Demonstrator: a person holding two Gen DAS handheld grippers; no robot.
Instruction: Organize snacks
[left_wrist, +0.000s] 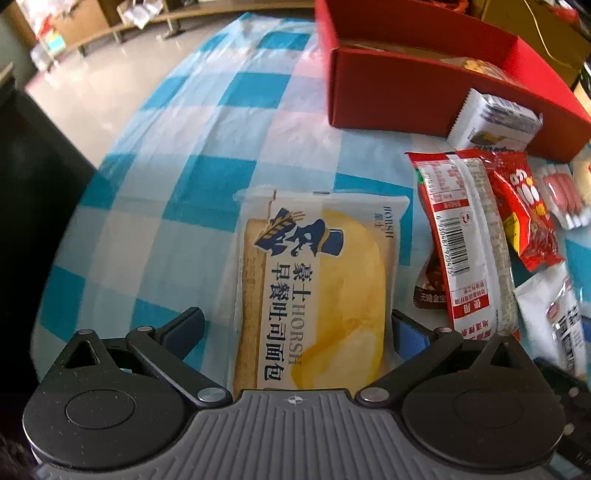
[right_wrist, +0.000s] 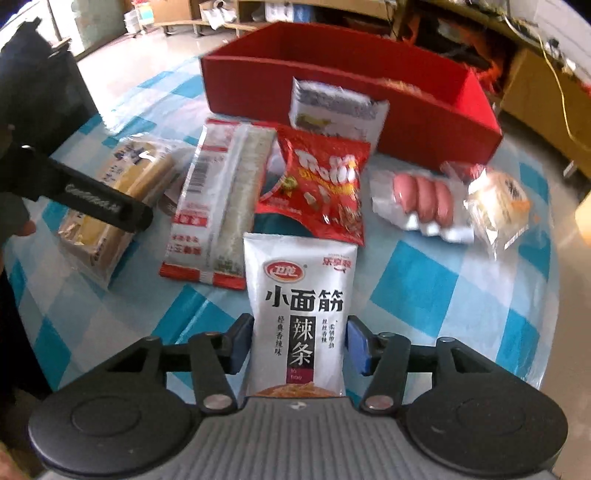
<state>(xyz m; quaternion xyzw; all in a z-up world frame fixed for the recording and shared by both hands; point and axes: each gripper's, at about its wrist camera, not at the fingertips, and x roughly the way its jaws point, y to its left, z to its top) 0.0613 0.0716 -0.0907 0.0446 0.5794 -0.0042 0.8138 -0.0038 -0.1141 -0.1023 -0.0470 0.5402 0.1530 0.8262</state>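
Left gripper: it points down at the table, its jaws spread wide. The pads stand apart from the bread pack on both sides, so nothing is held.
Bread pack: a clear pack of sliced toast with blue print, flat on the table between the left gripper's fingers.
Table: covered with a blue and white checked cloth.
Long red and white packet: lies flat, just right of the bread pack, barcode side up.
Red candy bag: it rests partly over the long packet.
Grey and white box-shaped pack: leans against the front wall of the red box.
Red box: an open cardboard box at the far side of the table, behind all the snacks.
White spicy-strip pouch: lies lengthwise between the right gripper's fingers.
Right gripper: half closed around the pouch, the blue pads just beside its edges; I cannot tell if they press on it.
Sausage pack: right of the candy bag, near the box.
Small bun in clear wrap: it touches the sausage pack's right end.
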